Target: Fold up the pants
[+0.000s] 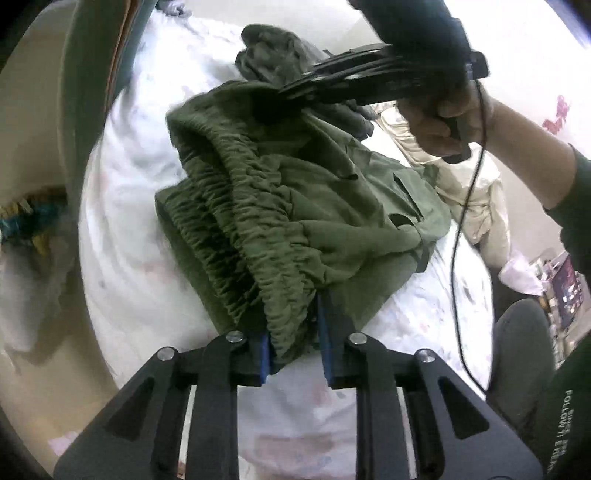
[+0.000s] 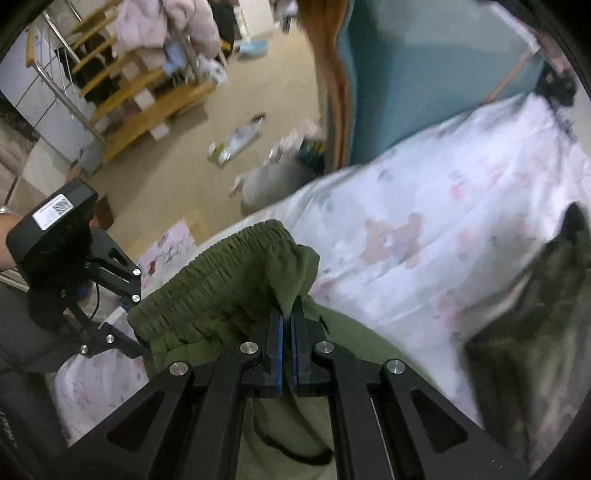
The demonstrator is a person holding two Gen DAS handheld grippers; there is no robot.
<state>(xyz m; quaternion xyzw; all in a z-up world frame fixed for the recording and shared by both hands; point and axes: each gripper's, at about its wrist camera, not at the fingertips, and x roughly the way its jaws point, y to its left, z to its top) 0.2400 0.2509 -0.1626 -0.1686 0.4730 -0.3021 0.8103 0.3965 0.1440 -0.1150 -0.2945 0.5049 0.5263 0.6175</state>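
Your left gripper point(image 1: 295, 325) pinches the gathered waistband of the green pants point(image 1: 295, 192), which lie bunched on the bed point(image 1: 129, 258) just ahead. Your right gripper point(image 2: 287, 314), pressed together, pinches the waistband's far corner.

You're in a home bedroom: bed with floral white sheet point(image 2: 424, 236), teal headboard point(image 2: 424, 74), wooden ladder shelf point(image 2: 147, 92) piled with a pink jacket point(image 2: 162, 26), clutter across the beige floor point(image 2: 177, 173).
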